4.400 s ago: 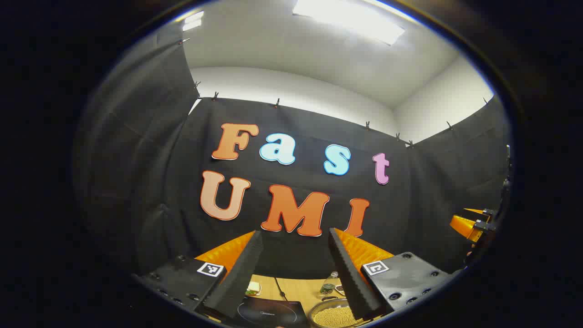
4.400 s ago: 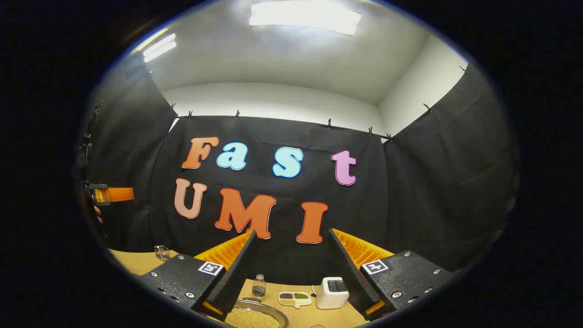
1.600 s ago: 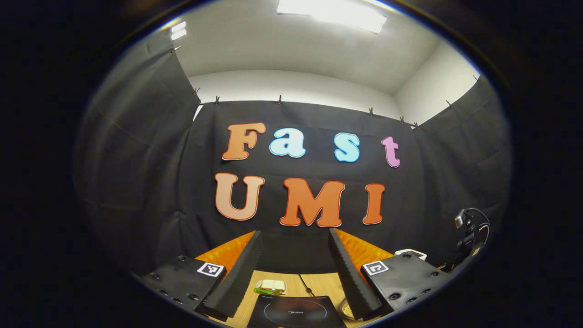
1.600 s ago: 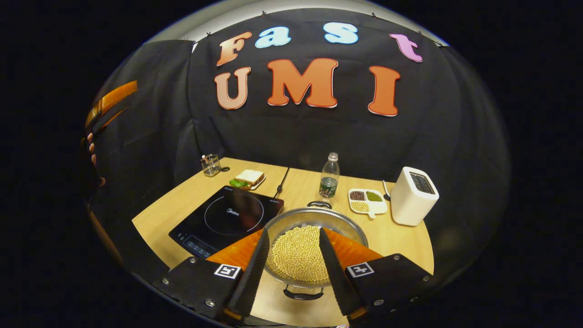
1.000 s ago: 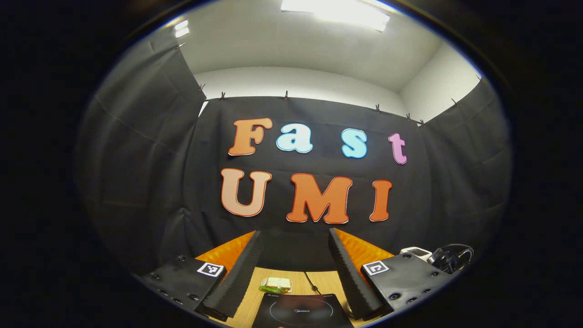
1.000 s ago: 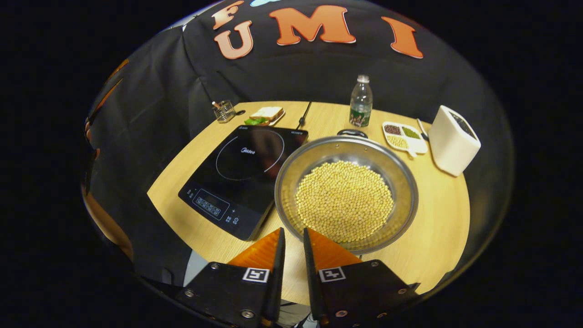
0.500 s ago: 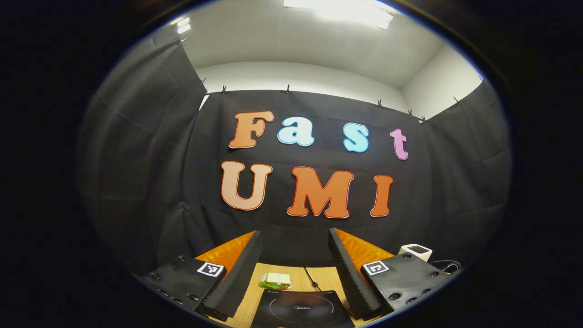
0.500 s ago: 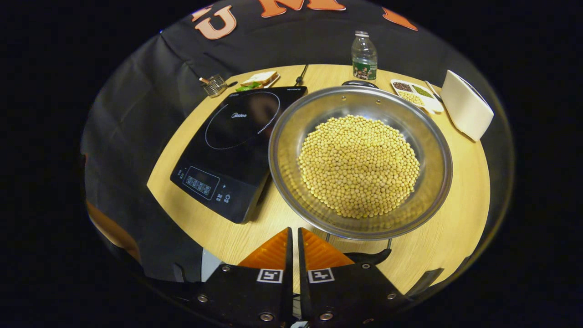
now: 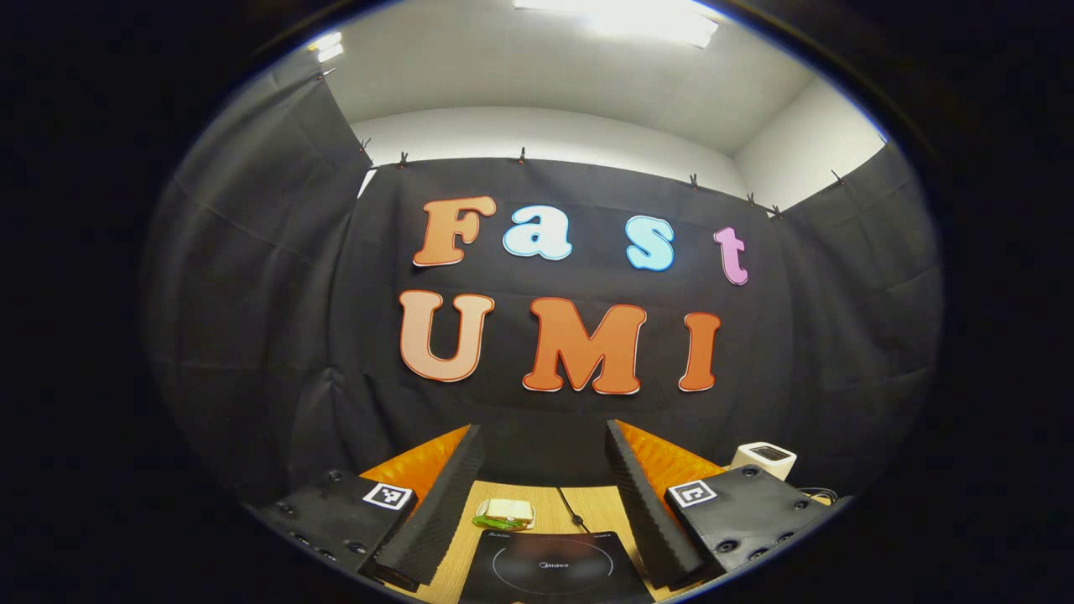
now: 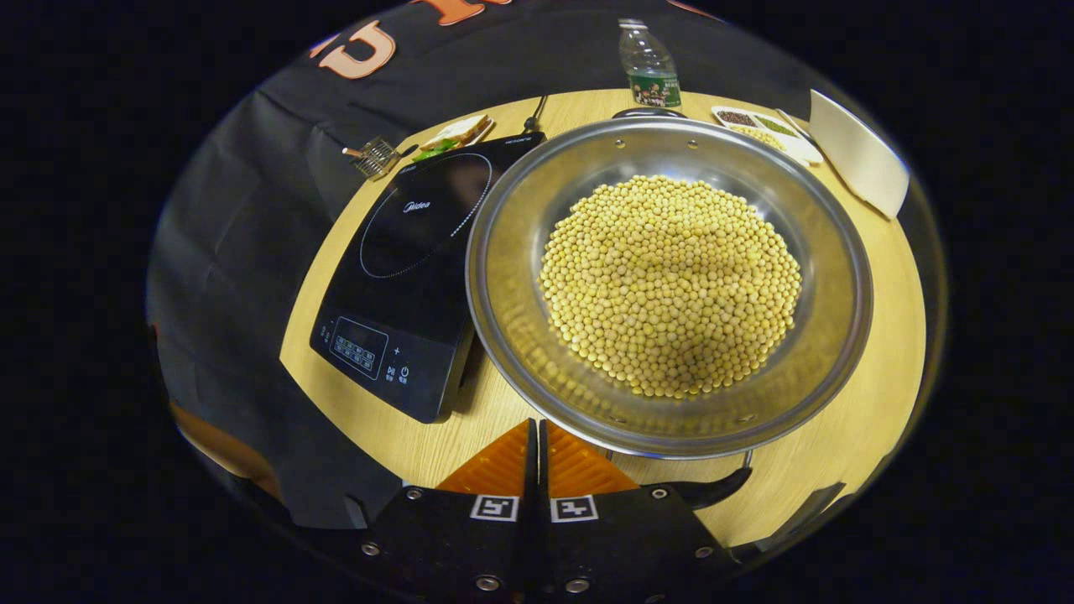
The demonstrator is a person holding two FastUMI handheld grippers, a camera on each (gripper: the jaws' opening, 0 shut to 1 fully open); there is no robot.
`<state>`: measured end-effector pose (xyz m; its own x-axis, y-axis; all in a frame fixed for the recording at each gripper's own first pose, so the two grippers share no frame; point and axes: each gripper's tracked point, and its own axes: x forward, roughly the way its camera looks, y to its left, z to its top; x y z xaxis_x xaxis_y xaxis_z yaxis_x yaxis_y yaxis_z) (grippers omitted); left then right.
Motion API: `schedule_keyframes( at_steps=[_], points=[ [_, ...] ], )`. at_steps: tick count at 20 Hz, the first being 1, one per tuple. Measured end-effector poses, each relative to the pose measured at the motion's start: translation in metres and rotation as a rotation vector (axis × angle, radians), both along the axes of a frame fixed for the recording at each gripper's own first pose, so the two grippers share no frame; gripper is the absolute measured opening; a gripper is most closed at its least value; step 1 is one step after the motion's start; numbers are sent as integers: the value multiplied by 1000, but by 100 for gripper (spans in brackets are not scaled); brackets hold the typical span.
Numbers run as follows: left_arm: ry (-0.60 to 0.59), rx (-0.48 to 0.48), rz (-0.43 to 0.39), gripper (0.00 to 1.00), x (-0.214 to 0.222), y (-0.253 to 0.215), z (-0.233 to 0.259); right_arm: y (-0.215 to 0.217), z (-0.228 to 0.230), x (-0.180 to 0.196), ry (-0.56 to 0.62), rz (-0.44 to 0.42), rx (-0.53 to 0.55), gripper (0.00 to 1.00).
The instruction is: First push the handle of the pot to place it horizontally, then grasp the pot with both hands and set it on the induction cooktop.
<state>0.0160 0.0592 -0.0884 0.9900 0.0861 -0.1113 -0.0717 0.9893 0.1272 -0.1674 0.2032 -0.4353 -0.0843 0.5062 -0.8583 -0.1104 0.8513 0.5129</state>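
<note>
A wide steel pot (image 10: pixel 503 277) heaped with yellow beans (image 10: pixel 669 283) sits on the wooden table, just right of the black induction cooktop (image 10: pixel 411 260). Its near black handle (image 10: pixel 709 488) pokes out beside my right gripper (image 10: pixel 536 436), whose fingers are shut with nothing between them, tips just short of the pot's near rim. A far handle (image 10: pixel 646 111) shows behind the pot. My left gripper (image 9: pixel 541 453) is held high and level, open and empty, with the cooktop (image 9: pixel 554 570) below it.
A white box-shaped appliance (image 10: pixel 856 151), a divided dish of grains (image 10: pixel 759 126) and a water bottle (image 10: pixel 646 54) stand at the table's back right. A sandwich on a plate (image 10: pixel 453 134) and a small glass holder (image 10: pixel 373 158) lie behind the cooktop. The table's (image 10: pixel 873 403) front edge is close below.
My right gripper tilted down from the wall toward the table, shut its fingers and moved in to the pot's near rim and handle. The left gripper only drifted slightly.
</note>
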Motion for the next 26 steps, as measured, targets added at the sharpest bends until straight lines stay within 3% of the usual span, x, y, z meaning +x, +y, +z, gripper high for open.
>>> schedule_keyframes(
  at_steps=[9, 11, 13, 18, 23, 26],
  points=[
    [49, 5, -21, 98, 19, -9, -20, -62, -22, 19, 23, -113, -62, 0],
    [59, 3, -27, 93, 23, -12, -23, -75, -27, 22, 21, -124, -87, 0],
    [63, 0, -33, 98, 27, -16, -25, -85, -29, 24, 26, -131, -100, 0],
    [69, -1, -44, 95, 40, -22, -31, -107, -34, 29, 23, -136, -128, 0],
    [78, -5, -54, 93, 48, -27, -35, -145, -43, 43, 24, -207, -189, 0],
    [86, -16, -67, 98, 55, -32, -40, -168, -53, 50, 34, -237, -237, 0]
  ],
)
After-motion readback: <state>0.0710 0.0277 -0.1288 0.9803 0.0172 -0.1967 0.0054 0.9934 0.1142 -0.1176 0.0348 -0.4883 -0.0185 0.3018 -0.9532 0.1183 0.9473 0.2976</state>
